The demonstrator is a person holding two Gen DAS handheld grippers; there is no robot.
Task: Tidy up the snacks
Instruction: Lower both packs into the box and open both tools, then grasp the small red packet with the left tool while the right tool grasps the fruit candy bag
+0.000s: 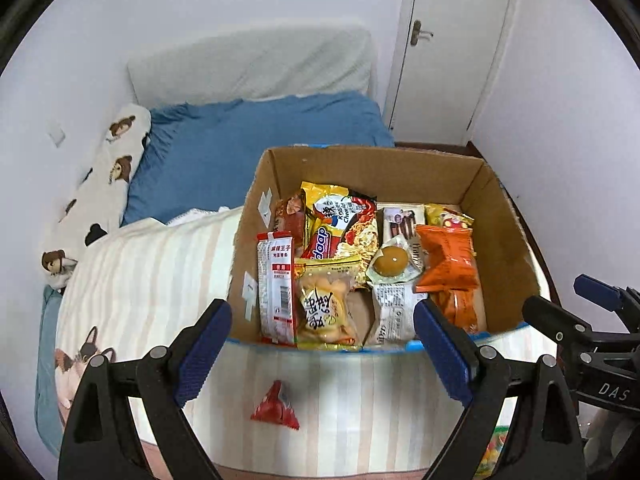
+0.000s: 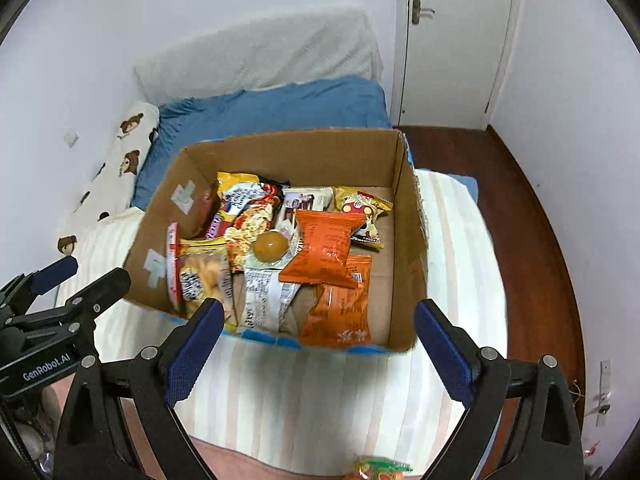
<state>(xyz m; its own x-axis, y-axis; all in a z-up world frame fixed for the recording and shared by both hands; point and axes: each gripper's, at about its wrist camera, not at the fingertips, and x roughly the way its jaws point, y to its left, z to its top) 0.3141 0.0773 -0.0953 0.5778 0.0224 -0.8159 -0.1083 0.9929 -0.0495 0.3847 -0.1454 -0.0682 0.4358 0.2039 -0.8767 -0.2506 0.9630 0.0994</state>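
A cardboard box (image 1: 368, 164) stands on a striped blanket on the bed and holds several snack packets, among them an orange packet (image 1: 448, 260), a noodle pack (image 1: 340, 216) and a red-and-white stick pack (image 1: 276, 284). The box also shows in the right wrist view (image 2: 304, 152). A small red packet (image 1: 275, 402) lies on the blanket in front of the box, between my left gripper's fingers. My left gripper (image 1: 322, 352) is open and empty above it. My right gripper (image 2: 316, 352) is open and empty just before the box's near wall. A colourful packet (image 2: 380, 469) lies at the bottom edge.
The striped blanket (image 1: 152, 280) covers the near bed; a blue sheet (image 1: 248, 148) and a bear-print pillow (image 1: 116, 160) lie behind. A white door (image 2: 456, 40) and dark wood floor (image 2: 532, 220) are to the right. Each gripper shows at the side of the other's view.
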